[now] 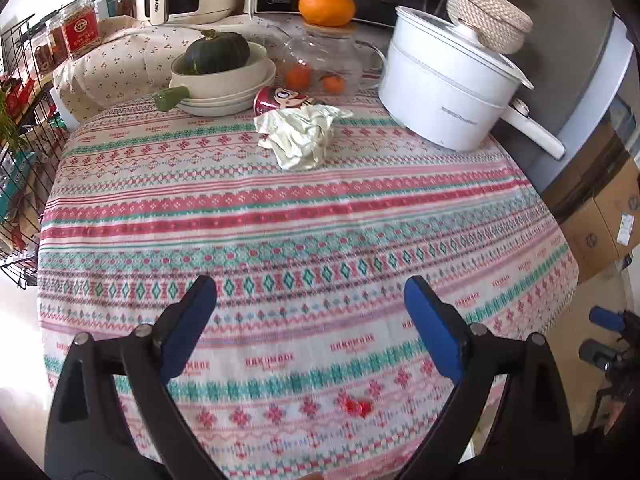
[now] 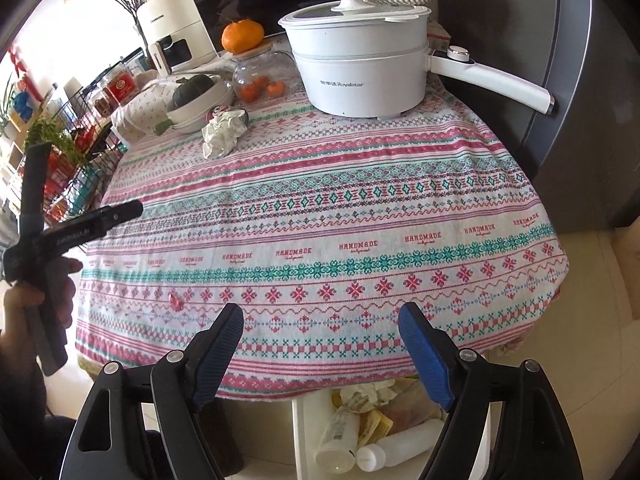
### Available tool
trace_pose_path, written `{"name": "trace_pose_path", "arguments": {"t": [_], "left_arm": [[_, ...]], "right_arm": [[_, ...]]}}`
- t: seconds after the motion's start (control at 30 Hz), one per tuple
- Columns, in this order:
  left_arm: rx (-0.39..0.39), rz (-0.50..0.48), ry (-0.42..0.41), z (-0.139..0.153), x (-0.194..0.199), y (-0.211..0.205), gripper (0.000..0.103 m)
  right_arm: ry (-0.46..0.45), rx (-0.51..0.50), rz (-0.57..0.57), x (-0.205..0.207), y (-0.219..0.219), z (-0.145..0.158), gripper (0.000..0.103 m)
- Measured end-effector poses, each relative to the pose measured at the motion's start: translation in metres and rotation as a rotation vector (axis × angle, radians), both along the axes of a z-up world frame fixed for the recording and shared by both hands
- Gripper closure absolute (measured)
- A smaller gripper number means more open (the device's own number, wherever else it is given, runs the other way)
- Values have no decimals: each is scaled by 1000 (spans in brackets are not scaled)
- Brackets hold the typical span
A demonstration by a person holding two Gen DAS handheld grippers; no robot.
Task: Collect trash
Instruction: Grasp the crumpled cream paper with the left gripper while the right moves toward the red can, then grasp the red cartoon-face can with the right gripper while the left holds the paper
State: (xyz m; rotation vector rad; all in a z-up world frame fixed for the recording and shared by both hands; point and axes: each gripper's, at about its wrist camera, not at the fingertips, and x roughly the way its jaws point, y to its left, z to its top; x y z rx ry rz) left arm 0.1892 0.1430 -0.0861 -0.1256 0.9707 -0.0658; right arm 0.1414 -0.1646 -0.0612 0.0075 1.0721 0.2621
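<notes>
Left wrist view: crumpled paper (image 1: 300, 136) lies well beyond the left gripper (image 1: 310, 300), whose jaws gape empty.

Matt woven cloth (image 1: 304, 216) covering the bench, crumpled paper (image 1: 302, 136) lying rough, glossy white cooking pot (image 1: 440, 92), clear glass jar (image 1: 324, 62), ribbed blue fingers (image 2: 216, 360).

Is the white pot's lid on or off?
On. The lid sits flat on the white pot, knob up, with a woven basket behind it.
</notes>
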Motion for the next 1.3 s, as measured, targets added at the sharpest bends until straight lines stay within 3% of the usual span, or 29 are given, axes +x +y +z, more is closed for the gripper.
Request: {"name": "trace_pose_path", "arguments": {"t": [0.23,0.5,0.6,0.63,0.73,0.77,1.07,1.3], "left_arm": [[-118,76,-36,-31,76,22,8],[-41,57,-71,-58,139,-1,13],[-57,27,-73,-64,148,-5,35],[-69,25,-62,-66,150,-5,57],[-117,42,-72,-63,144,3,77],[-116,49,-65,-60,141,5,78],[-54,70,-69,-32,66,51,82],[-99,136,-15,-41,29,90,82]], "right_arm": [[13,-75,3,23,5,-16,22],[6,-161,-2,36,-9,-27,22],[27,-161,-11,39,-14,-33,22],[32,-164,-11,40,-14,-35,22],[38,-172,-13,43,-14,-40,22],[35,-168,-14,43,-12,-40,22],[1,-92,51,57,35,-37,22],[-78,-53,132,113,117,-32,22]]}}
